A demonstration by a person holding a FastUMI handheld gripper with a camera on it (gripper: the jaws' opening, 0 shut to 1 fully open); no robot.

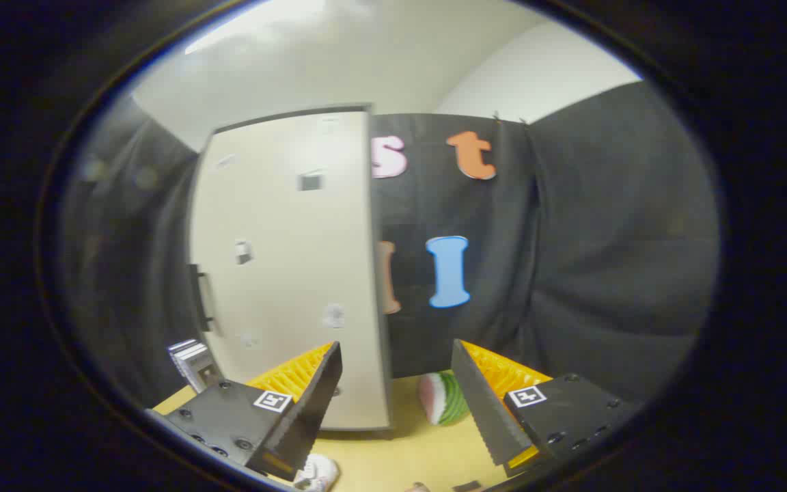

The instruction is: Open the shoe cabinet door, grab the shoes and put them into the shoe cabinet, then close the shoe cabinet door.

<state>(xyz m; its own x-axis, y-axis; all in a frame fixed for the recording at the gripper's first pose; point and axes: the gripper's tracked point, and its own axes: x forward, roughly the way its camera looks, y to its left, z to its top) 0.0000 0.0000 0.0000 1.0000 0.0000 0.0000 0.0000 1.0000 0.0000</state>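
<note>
We hold the tool [393,396] with its fingers spread wide and nothing between them, aimed at the shoe cabinet [291,266], which stands upright on the yellow worktop [400,454] toward its back edge, against the black cloth wall. The cabinet's pale door looks closed to us; a dark bar handle [199,297] runs vertically along its left side, well beyond the left finger. Small stickers or markers dot the door face.

A shoe [317,473], light-coloured with what may be laces, lies at the near edge of the worktop just beside and below the left finger's tip; we see only part of it, so its shape is hard to judge. A watermelon-slice toy [443,398] sits on the worktop between the fingers and beyond them, close by the cabinet's right corner. A small striped object [188,359] stands beside the cabinet's lower left corner; we cannot tell what it is.

We judge the door comes first. The handle is stiff and thin, so we would close both fingers across the bar and pull gently, since a light cabinet may slide or tip. The shoe is likely soft and light; pinching its collar or heel rim should hold better than the rounded toe.
</note>
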